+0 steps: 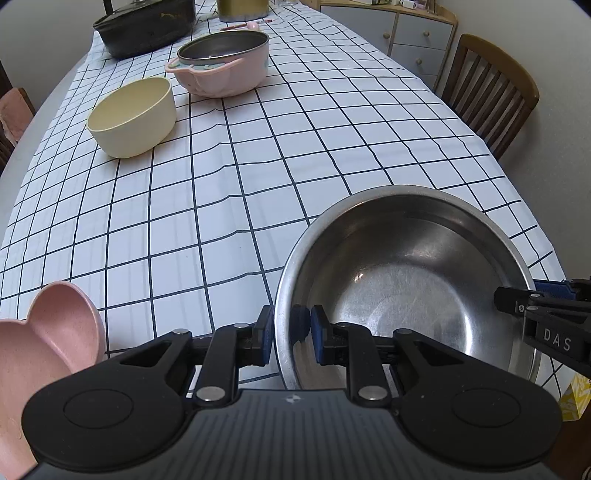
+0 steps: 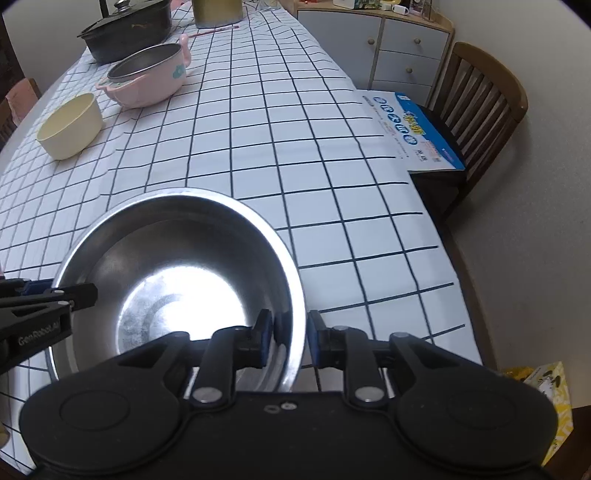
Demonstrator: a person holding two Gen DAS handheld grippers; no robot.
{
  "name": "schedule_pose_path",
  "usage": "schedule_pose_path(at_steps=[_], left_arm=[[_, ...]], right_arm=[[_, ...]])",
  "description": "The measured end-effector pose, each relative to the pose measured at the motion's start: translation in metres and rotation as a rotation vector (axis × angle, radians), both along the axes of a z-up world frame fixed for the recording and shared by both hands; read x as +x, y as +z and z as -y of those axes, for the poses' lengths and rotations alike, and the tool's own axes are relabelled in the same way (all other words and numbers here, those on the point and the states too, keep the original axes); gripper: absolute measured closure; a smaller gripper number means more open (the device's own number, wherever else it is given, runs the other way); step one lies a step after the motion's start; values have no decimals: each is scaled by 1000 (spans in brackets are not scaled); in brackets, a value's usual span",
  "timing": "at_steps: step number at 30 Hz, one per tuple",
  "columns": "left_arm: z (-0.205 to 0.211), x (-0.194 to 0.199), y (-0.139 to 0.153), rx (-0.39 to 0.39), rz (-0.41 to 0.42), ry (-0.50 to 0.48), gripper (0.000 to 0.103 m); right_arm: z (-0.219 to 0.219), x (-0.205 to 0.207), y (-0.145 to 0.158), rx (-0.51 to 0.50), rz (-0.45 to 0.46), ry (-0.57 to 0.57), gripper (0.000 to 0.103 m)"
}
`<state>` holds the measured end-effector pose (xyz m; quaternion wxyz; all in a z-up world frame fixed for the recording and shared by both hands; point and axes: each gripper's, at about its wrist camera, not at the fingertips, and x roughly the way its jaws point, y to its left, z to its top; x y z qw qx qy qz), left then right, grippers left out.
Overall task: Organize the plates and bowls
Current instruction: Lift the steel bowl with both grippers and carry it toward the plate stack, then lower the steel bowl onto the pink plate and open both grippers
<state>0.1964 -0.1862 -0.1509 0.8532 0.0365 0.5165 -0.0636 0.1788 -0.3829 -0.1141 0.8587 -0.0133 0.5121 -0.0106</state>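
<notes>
A large steel bowl [image 1: 406,273] sits at the near end of the checked tablecloth [image 1: 229,184]; it also shows in the right wrist view [image 2: 177,266]. My left gripper [image 1: 291,332] straddles the bowl's left rim, one finger outside and one inside, with a small gap to the pads. My right gripper [image 2: 288,336] straddles the right rim the same way, and shows in the left wrist view [image 1: 517,295]. A cream bowl [image 1: 133,118] stands far left, a pink pot [image 1: 221,62] behind it. A pink heart-shaped dish [image 1: 40,339] lies near left.
A black lidded pan [image 1: 144,26] and a gold canister [image 1: 242,9] stand at the table's far end. A wooden chair [image 2: 476,107] with a blue-printed bag [image 2: 413,133] is on the right, a drawer cabinet [image 2: 402,48] behind it. A yellow box [image 2: 543,391] sits lower right.
</notes>
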Motion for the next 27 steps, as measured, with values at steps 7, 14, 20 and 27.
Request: schedule_pose_path(at_steps=[7, 14, 20, 27], left_arm=[[-3, -4, 6, 2, 16, -3, 82], [-13, -11, 24, -18, 48, 4, 82], [-20, -15, 45, -47, 108, -2, 64], [-22, -17, 69, -65, 184, -20, 53]], right_arm=[[4, -7, 7, -1, 15, -20, 70], [1, -15, 25, -2, 60, -31, 65], [-6, -21, 41, -11, 107, -36, 64], [-15, -26, 56, -24, 151, -42, 61]])
